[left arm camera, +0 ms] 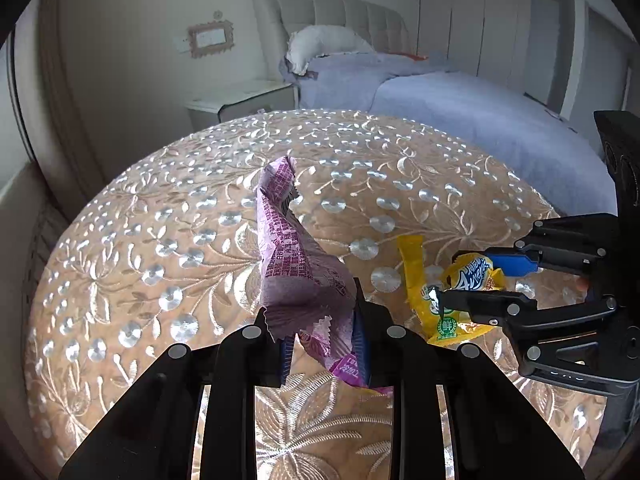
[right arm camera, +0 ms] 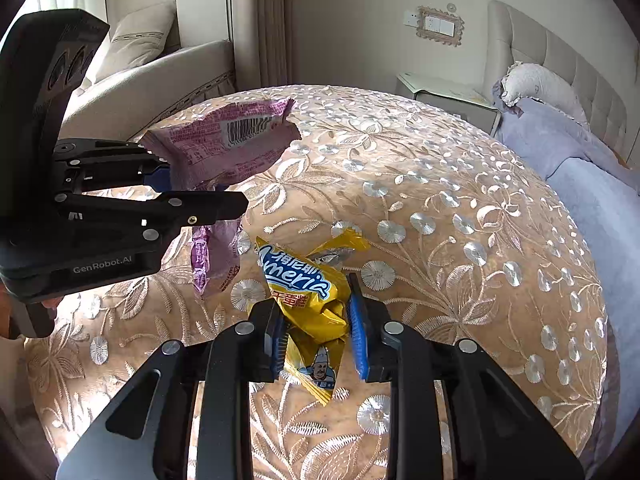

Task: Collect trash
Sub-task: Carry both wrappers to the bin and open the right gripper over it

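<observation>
Wrappers are pinched by both grippers: a purple snack wrapper (left arm camera: 296, 264) by the left gripper (left arm camera: 324, 320), a yellow cake wrapper (right arm camera: 308, 296) between the right gripper's (right arm camera: 318, 320) blue pads, above the embroidered tablecloth (right arm camera: 440, 208).

Count from my two wrist views: two wrappers, two grippers, one table.

I count one purple wrapper (left arm camera: 296, 264) at 12 o'clock of my left view, one yellow wrapper (right arm camera: 308, 292) at 6 o'clock of my right view, one left gripper (left arm camera: 326, 344), one right gripper (right arm camera: 318, 340), one embroidered table (right arm camera: 460, 208), one bed (left arm camera: 460, 108), one nightstand (left arm camera: 240, 104).
</observation>
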Motion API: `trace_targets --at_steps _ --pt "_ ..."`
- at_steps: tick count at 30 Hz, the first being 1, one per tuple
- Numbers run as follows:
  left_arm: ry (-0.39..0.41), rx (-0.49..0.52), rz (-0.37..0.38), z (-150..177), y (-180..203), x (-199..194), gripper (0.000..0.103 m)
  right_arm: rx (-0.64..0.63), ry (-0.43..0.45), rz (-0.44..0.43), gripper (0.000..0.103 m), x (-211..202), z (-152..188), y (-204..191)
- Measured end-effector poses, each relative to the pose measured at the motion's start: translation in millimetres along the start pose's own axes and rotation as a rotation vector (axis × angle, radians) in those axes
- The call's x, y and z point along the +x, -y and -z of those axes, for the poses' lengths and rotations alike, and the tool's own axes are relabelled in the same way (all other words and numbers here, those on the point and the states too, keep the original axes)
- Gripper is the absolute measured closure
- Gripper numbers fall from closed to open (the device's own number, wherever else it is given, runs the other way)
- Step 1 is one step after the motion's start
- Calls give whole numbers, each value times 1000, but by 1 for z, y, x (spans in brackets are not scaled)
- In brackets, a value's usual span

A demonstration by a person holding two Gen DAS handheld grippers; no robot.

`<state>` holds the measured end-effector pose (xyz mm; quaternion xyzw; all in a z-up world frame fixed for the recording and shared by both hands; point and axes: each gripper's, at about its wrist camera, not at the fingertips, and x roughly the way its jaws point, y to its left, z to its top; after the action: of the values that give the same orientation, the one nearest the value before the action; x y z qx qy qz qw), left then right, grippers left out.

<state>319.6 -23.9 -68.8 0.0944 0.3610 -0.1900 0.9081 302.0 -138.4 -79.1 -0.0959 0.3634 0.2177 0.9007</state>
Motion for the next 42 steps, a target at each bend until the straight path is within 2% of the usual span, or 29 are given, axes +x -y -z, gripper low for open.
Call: trace_targets --at_steps 5,8,18,31,37,42 --pt "57 10 -7 16 37 -40 79 13 65 6 75 -54 20 3" --pt "72 0 20 27 60 -58 79 21 99 10 75 -84 34 5" --pt "74 73 97 67 146 -89 79 71 162 37 75 -160 97 15" --pt "24 190 293 116 264 -87 79 221 149 145 75 -225 209 48" --pt "-21 279 384 134 321 -80 79 314 103 211 75 -244 262 71" --pt "-94 373 462 153 372 -64 79 391 41 257 75 -250 307 91"
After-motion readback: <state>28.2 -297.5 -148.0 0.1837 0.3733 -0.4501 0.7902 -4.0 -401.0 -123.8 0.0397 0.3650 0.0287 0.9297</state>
